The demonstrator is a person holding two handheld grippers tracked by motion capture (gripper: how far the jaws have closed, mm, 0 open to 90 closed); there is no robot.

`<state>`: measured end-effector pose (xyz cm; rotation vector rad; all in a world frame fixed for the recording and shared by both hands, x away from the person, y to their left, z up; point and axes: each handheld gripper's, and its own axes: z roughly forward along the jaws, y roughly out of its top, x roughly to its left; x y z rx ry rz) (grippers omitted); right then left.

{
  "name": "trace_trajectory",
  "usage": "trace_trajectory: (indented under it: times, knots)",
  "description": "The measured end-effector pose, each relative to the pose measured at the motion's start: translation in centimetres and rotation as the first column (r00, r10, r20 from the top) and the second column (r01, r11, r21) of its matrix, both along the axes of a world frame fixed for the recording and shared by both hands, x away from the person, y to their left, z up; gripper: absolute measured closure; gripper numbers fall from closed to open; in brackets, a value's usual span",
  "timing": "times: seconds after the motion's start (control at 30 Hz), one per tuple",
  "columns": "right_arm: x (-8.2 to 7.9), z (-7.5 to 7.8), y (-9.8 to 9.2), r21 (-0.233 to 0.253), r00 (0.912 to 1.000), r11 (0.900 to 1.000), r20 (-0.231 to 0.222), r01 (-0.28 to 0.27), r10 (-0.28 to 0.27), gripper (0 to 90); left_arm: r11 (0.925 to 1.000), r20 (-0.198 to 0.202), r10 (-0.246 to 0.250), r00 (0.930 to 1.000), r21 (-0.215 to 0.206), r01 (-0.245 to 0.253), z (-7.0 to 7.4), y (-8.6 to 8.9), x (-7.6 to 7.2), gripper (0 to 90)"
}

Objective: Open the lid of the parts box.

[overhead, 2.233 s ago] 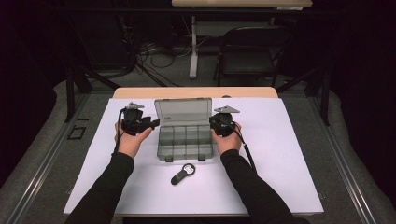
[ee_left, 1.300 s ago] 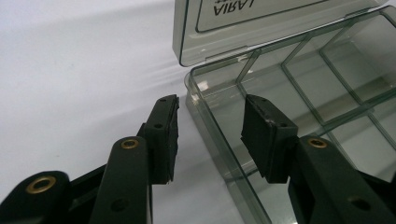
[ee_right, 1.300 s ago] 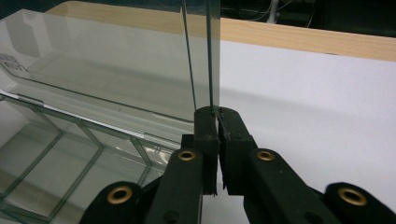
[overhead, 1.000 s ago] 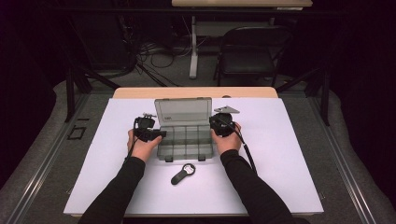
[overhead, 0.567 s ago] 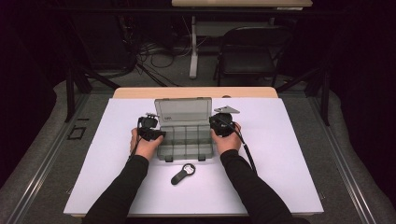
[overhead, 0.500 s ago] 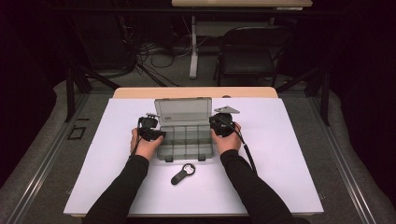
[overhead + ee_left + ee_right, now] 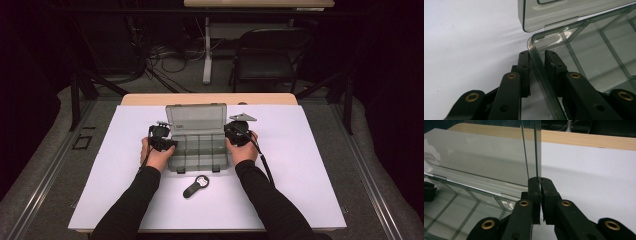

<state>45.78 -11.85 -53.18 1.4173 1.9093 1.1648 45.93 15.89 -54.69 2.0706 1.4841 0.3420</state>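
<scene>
Clear plastic compartment box [image 7: 199, 150] sits mid-table on the white table cover [image 7: 310, 165], lid [image 7: 196, 118] up at the far side, standing roughly upright. Left gripper [image 7: 167, 144] is at the box's left wall; in the left gripper view [image 7: 537, 62] its jaws straddle that wall, one inside, one outside, w/ a gap showing on both sides, so jaws are apart, not clamped. Right gripper [image 7: 231, 134] is at the box's right far corner; right gripper view [image 7: 540, 185] shows jaws pressed together on the thin right edge of the lid [image 7: 486, 162], pinching it. Compartments [image 7: 596, 57] look bare. Black key fob [image 7: 195, 186] lies on the cover just near of the box, btwn the two forearms, not touching it
</scene>
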Motion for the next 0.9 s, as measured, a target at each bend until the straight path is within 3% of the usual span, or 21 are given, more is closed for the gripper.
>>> trace_trajectory:
  times: [0.9]
  knots:
    - [1.1, 0.5, 0.2, 0.015, 0.9967, 1.000, -0.076, 0.027, -0.026, 88.1, 0.9997, 0.018, 0.024, 0.9996, -0.005, -0.024, -0.1, -0.2, 0.0, 77.5]
